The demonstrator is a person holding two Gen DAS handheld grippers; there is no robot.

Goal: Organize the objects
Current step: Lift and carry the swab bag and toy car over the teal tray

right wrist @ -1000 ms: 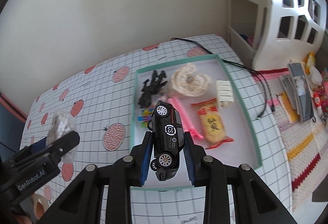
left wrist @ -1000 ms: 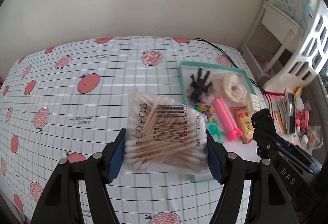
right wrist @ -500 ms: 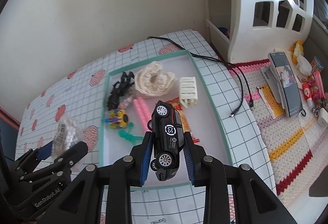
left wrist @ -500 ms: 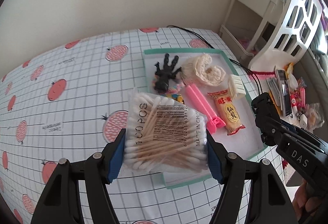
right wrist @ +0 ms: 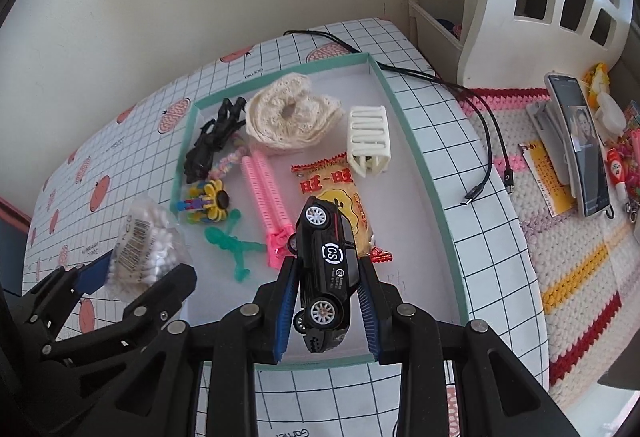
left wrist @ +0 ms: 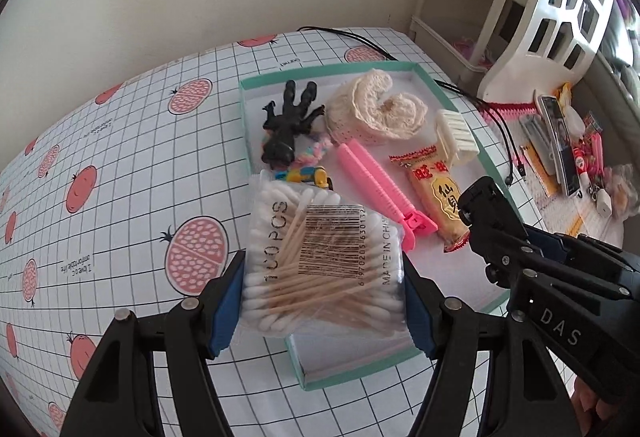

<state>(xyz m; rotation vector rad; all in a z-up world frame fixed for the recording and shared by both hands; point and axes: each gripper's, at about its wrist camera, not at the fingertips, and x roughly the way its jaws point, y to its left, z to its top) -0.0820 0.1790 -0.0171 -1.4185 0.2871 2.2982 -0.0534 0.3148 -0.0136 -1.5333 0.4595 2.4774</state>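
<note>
The left hand-held gripper (left wrist: pixel 324 277) was clamped on a bag of cotton swabs (left wrist: pixel 320 261), blue pads pressed to both sides, and it hung over the near left corner of the teal tray (left wrist: pixel 476 141). The right hand-held gripper (right wrist: pixel 326 301) was squeezed onto a black toy car (right wrist: pixel 326 269), nose down, wheels facing out, above the tray's near end. Down in the tray lay a black figure (right wrist: pixel 212 145), a cream lace roll (right wrist: pixel 288 117), a white clip (right wrist: pixel 370 139), a pink comb (right wrist: pixel 266 197), a snack packet (right wrist: pixel 340 193), a yellow flower toy (right wrist: pixel 210 199) and a green figure (right wrist: pixel 232 243), none of them touching either load. The tray sat on the counter (left wrist: pixel 120 165), on a grid cloth printed with pomegranates. A black cable (right wrist: pixel 440 85) trailed past the tray's far right corner, and a phone (right wrist: pixel 580 137) lay off to the right on a knitted mat.
</note>
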